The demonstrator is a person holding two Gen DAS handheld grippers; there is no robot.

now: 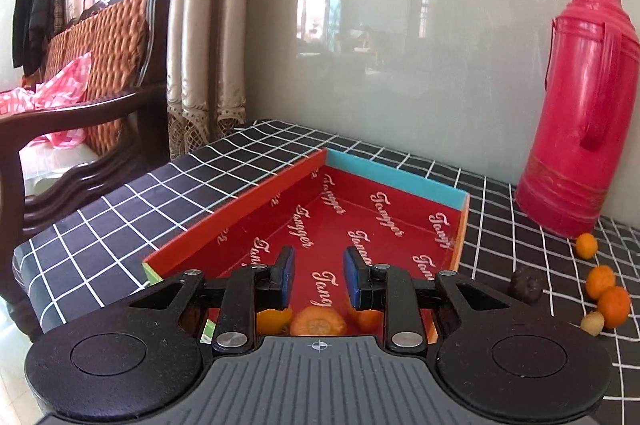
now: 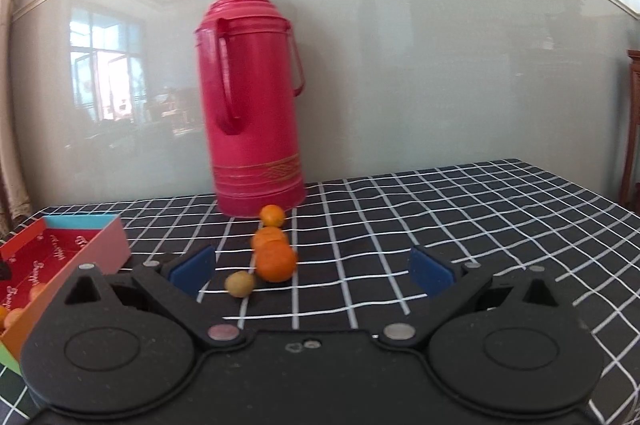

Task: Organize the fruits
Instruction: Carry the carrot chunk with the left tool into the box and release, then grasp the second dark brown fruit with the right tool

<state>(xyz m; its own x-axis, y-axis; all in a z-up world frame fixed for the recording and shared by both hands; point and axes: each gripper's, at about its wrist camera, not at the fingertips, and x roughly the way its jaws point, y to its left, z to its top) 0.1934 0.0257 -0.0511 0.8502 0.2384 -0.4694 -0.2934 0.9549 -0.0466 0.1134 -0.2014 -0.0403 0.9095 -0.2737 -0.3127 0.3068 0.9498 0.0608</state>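
Right gripper point(image 2: 312, 271) fingers stand wide, empty, facing the loose oranges point(image 2: 275, 261) on the table point(image 2: 460, 209), dead ahead and near. Left gripper point(image 1: 319, 277) fingers narrow, empty, over the red box point(image 1: 384, 221) holding fruit. Right hand is nearer.

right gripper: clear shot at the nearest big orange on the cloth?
Probably yes. The right gripper is open and the orange sits straight ahead between its fingers. The small tan fruit beside it and another orange touching behind could get nudged.
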